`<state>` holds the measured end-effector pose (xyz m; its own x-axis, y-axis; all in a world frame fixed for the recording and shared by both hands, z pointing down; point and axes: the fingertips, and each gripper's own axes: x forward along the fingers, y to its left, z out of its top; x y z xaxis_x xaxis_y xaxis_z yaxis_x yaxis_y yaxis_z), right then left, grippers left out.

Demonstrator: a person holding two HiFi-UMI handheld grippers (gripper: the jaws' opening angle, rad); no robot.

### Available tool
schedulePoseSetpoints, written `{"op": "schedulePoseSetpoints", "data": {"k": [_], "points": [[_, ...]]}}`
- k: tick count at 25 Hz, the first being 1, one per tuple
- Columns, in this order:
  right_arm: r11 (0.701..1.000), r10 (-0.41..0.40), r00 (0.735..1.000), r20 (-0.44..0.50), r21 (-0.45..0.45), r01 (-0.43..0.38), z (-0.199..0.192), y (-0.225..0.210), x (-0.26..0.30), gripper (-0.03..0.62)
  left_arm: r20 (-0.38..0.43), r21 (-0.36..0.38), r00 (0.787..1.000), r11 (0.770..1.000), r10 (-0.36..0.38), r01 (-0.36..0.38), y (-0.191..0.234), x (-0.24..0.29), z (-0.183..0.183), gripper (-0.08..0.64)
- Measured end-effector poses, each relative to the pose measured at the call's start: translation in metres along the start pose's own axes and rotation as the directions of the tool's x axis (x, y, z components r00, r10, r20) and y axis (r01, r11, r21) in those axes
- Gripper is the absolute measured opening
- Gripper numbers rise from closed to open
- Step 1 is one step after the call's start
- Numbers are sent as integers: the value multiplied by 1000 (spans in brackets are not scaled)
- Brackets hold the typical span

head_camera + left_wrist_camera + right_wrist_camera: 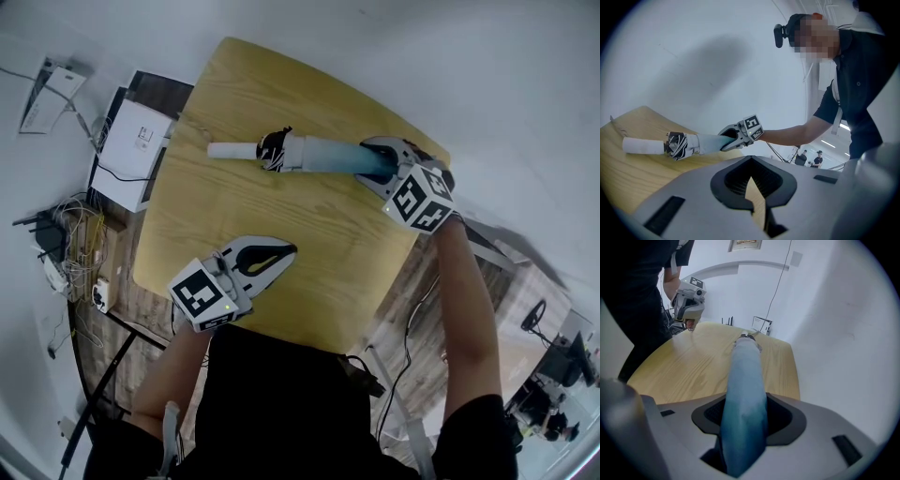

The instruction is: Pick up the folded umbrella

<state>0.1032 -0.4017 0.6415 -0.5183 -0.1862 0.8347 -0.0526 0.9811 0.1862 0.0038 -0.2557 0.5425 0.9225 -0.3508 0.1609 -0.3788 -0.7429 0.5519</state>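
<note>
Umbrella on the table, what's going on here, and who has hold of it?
A person works with a gripper in each hand. The right gripper has its fingers closed on the teal end of the folded umbrella, which lies across the wooden table with its white handle pointing away from that gripper; it does not look lifted yet. The left gripper hangs over the table's near side, fingers together and empty, not touching the umbrella.
</note>
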Motion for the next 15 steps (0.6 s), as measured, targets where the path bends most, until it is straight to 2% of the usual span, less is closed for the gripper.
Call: {"op": "schedulePoseSetpoints", "data": {"k": [9, 15], "points": [[999, -30, 1000, 5, -22, 31, 30, 2, -31, 224, 38, 47, 999, 999, -2, 0, -20, -23, 19, 9], [998, -66, 997, 44, 14, 66, 48, 5, -51, 221, 40, 87, 999, 996, -10, 7, -35, -39, 28, 9]]}}
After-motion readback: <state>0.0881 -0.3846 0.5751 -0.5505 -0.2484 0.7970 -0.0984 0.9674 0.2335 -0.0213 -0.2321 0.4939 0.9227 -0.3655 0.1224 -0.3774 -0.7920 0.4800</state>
